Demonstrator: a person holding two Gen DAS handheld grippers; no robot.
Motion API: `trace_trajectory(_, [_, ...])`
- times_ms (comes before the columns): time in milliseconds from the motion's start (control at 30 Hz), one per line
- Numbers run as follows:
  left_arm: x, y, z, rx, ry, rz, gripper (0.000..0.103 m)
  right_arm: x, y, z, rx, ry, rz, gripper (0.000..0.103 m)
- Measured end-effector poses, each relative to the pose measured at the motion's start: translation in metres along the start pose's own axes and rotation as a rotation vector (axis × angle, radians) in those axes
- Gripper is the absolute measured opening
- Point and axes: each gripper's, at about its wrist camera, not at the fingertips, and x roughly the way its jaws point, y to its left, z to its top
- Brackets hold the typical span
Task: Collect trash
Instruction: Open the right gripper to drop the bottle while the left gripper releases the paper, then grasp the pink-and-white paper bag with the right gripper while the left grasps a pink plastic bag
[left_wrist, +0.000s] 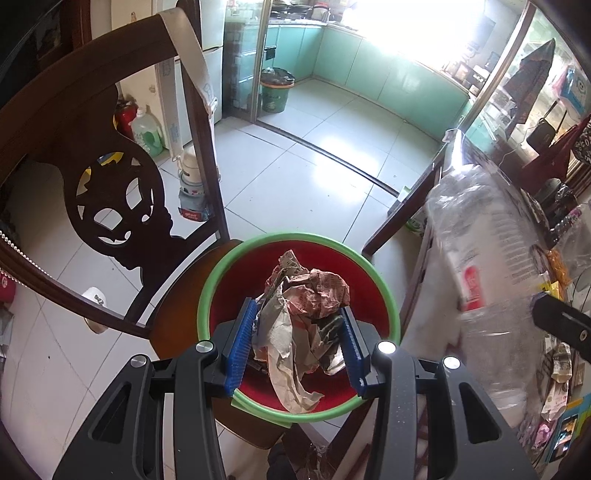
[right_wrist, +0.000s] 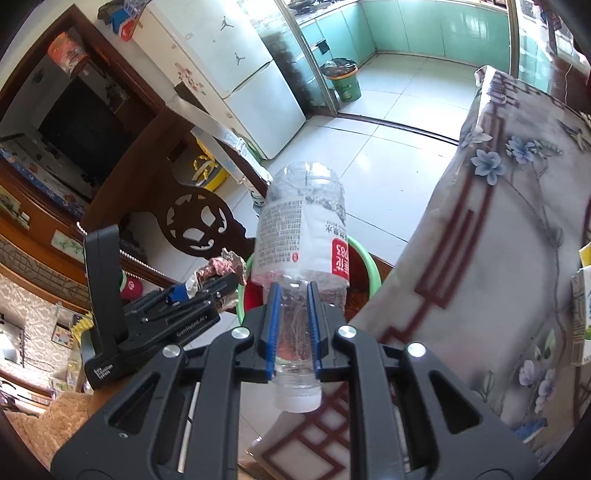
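Observation:
My left gripper (left_wrist: 297, 306) is shut on a crumpled wad of printed paper (left_wrist: 314, 291), held just above a red waste bin with a green rim (left_wrist: 207, 295). The bin stands on a wooden chair seat. My right gripper (right_wrist: 293, 288) is shut on a clear plastic bottle (right_wrist: 303, 229) with a white and red label. Its blue pads press on the narrow part near the cap, and the cap end points back at the camera. The bottle's base hangs over the bin rim (right_wrist: 371, 266). In the right wrist view the left gripper (right_wrist: 207, 291) and its paper sit to the left.
The carved dark chair back (left_wrist: 110, 184) rises left of the bin. A table under a floral cloth (right_wrist: 498, 221) stands close on the right, with cluttered items at its edge. Pale floor tiles lead to a kitchen with a green bucket (left_wrist: 277, 92). A white fridge (right_wrist: 240, 74) stands behind.

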Motion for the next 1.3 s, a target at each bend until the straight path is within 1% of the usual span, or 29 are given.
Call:
trace_trajectory(33, [0.002, 0.001, 0.001, -0.003, 0.003, 0.001, 0.041, 0.001, -0.001, 0.001, 0.006, 0.000, -0.004, 0.041])
trace_trajectory(67, [0.002, 0.001, 0.001, -0.004, 0.005, 0.002, 0.041, 0.000, -0.002, 0.002, 0.009, -0.008, -0.008, 0.047])
trace_trajectory(200, [0.004, 0.000, 0.003, -0.003, 0.008, 0.006, 0.041, -0.007, -0.003, 0.002, -0.001, -0.035, -0.016, 0.047])
trace_trajectory(300, [0.006, -0.003, 0.005, 0.005, 0.008, 0.005, 0.041, -0.013, -0.006, 0.002, 0.004, -0.044, -0.023, 0.051])
trace_trajectory(533, [0.010, -0.012, 0.005, 0.026, 0.012, 0.001, 0.041, -0.029, -0.021, -0.008, 0.030, -0.058, -0.054, 0.052])
trace_trajectory(567, [0.010, -0.013, 0.005, 0.028, 0.014, 0.000, 0.042, -0.031, -0.022, -0.010, 0.034, -0.059, -0.057, 0.052])
trace_trajectory(600, [0.010, -0.014, 0.005, 0.027, 0.014, 0.001, 0.048, -0.033, -0.024, -0.011, 0.038, -0.061, -0.060, 0.052])
trace_trajectory(667, [0.008, -0.014, 0.005, 0.015, 0.008, -0.003, 0.050, -0.037, -0.027, -0.015, 0.047, -0.065, -0.068, 0.052])
trace_trajectory(767, [0.005, -0.018, 0.004, 0.010, -0.001, 0.001, 0.061, -0.043, -0.033, -0.020, 0.061, -0.073, -0.075, 0.052])
trace_trajectory(800, [0.004, -0.019, 0.003, 0.009, -0.003, -0.002, 0.062, -0.045, -0.035, -0.022, 0.065, -0.075, -0.078, 0.052])
trace_trajectory(1000, [-0.002, -0.033, -0.002, 0.029, -0.011, -0.018, 0.065, -0.057, -0.050, -0.038, 0.101, -0.084, -0.105, 0.053])
trace_trajectory(1033, [-0.003, -0.036, -0.003, 0.033, -0.009, -0.024, 0.065, -0.060, -0.054, -0.042, 0.112, -0.085, -0.112, 0.058])
trace_trajectory(1067, [-0.005, -0.040, -0.005, 0.041, -0.008, -0.031, 0.065, -0.062, -0.058, -0.046, 0.120, -0.086, -0.119, 0.059])
trace_trajectory(1167, [-0.008, -0.052, -0.011, 0.065, -0.005, -0.057, 0.065, -0.069, -0.070, -0.061, 0.144, -0.084, -0.141, 0.059])
trace_trajectory(1300, [-0.009, -0.073, -0.018, 0.104, 0.006, -0.085, 0.065, -0.082, -0.089, -0.085, 0.180, -0.081, -0.195, 0.059])
